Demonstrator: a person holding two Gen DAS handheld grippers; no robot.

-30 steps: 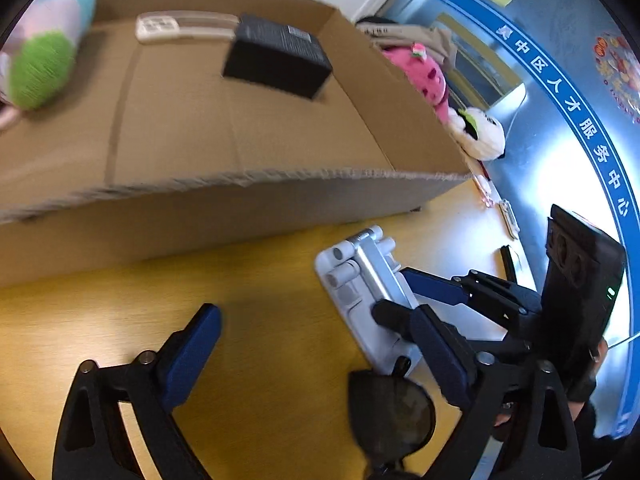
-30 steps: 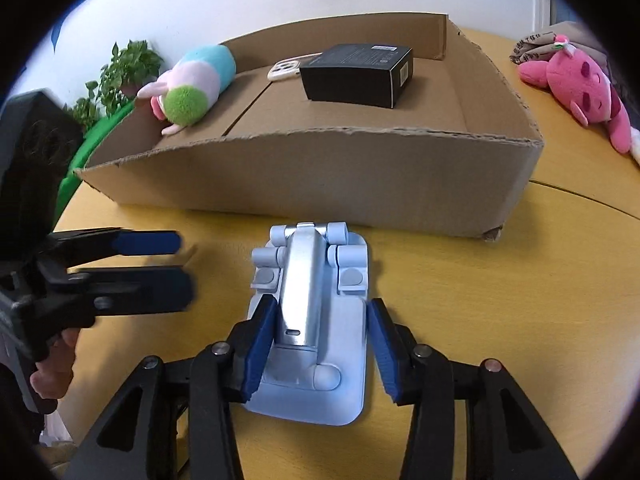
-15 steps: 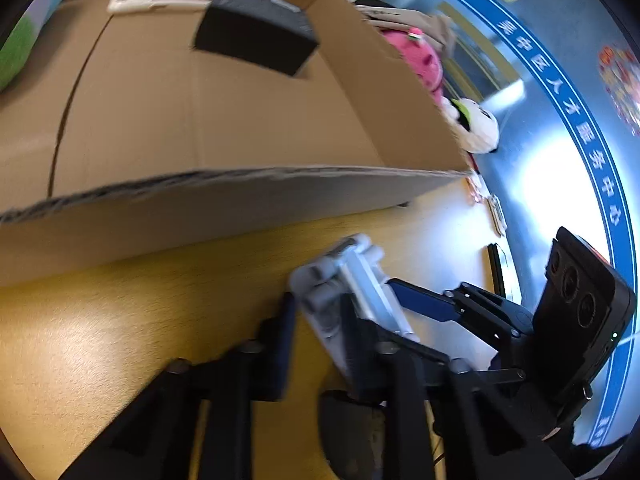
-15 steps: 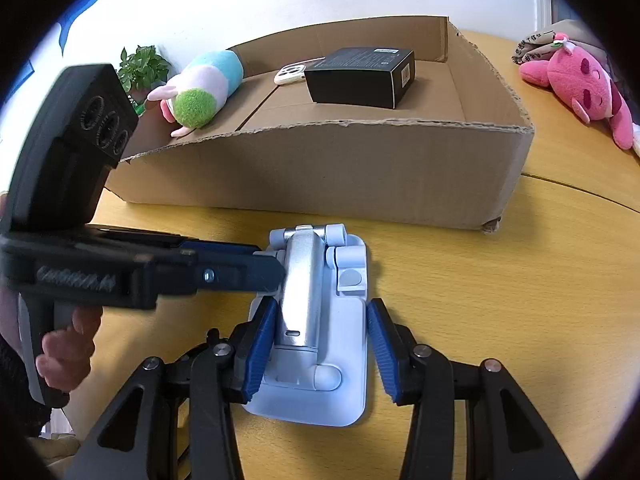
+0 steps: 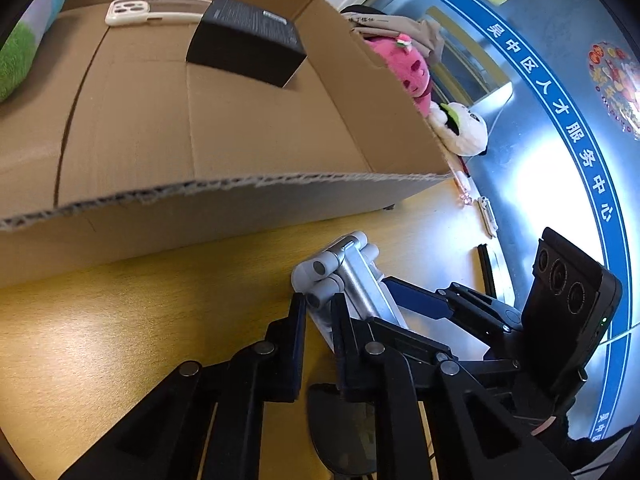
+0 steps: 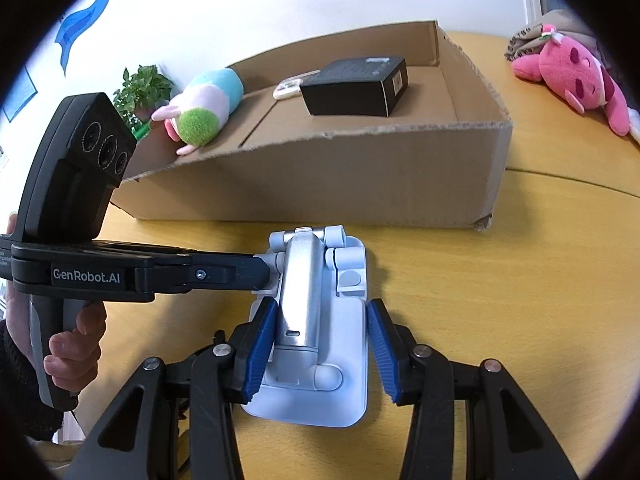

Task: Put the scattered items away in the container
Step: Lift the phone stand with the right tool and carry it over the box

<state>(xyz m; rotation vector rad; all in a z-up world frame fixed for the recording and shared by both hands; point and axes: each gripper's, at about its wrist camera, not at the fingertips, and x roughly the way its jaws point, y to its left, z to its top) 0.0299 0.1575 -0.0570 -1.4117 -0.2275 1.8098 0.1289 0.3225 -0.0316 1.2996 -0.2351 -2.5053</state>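
Before the cardboard box (image 6: 360, 184), left gripper (image 5: 318, 312) jaws pinch the phone stand (image 6: 316, 320) hinge corner; right gripper (image 6: 320, 344) jaws straddle it, contact unclear.

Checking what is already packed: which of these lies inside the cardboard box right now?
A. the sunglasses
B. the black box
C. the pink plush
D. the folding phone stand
B: the black box sits on the floor of the cardboard box, while the phone stand is on the table in front of it.
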